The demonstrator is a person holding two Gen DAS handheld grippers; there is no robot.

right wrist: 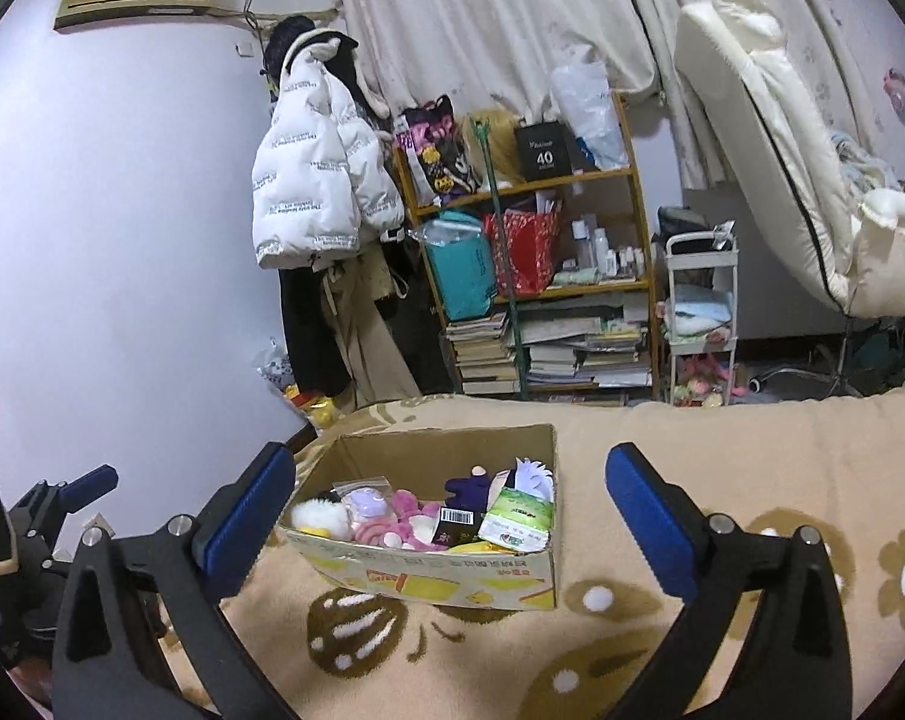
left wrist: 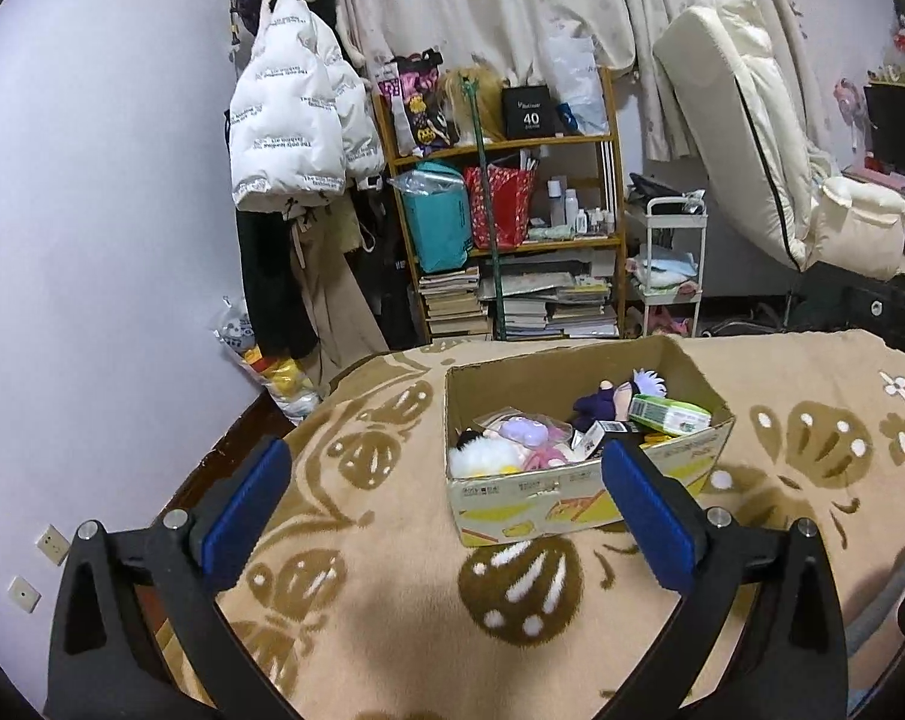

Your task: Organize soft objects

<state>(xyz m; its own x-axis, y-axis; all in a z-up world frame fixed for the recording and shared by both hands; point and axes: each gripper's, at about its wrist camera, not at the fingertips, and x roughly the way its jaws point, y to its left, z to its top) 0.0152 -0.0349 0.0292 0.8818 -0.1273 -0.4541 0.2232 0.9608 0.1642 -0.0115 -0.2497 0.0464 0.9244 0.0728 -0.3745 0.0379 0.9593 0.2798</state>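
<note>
Left wrist view: the left gripper (left wrist: 446, 471) is hovering above the blanket (left wrist: 362, 618), its jaws released and spread wide with nothing between the blue pads (left wrist: 245, 516). A cardboard box (left wrist: 578, 498) is sitting open on the blanket, toward the far edge of the bed, ahead and slightly right of the gripper. The right-side pad is overlapping the box's near wall in this view; whether they are touching cannot be told. Inside the box, a white fluffy toy (left wrist: 488, 456) is lying in the near-left corner, a bagged lilac toy (left wrist: 524, 429) just behind it, a pink toy (left wrist: 545, 456) beside that, a dark purple doll (left wrist: 602, 399) with a white-haired head toward the far side, and a green packet (left wrist: 668, 414) resting on the right rim. Beyond the bed, a wooden shelf (left wrist: 500, 147) and a white jacket (left wrist: 296, 120) are standing against the wall.

Right wrist view: the right gripper (right wrist: 446, 474) is likewise holding its jaws released, wide apart and empty, above the blanket (right wrist: 752, 450). The cardboard box (right wrist: 452, 579) is lying between the two pads in this view, closer to the left one. The white fluffy toy (right wrist: 320, 516), lilac toy (right wrist: 368, 501), pink toy (right wrist: 392, 525), purple doll (right wrist: 470, 489) and green packet (right wrist: 518, 519) are showing inside it. The left gripper (right wrist: 62, 498) is appearing at the left edge, beside the bed.
</note>
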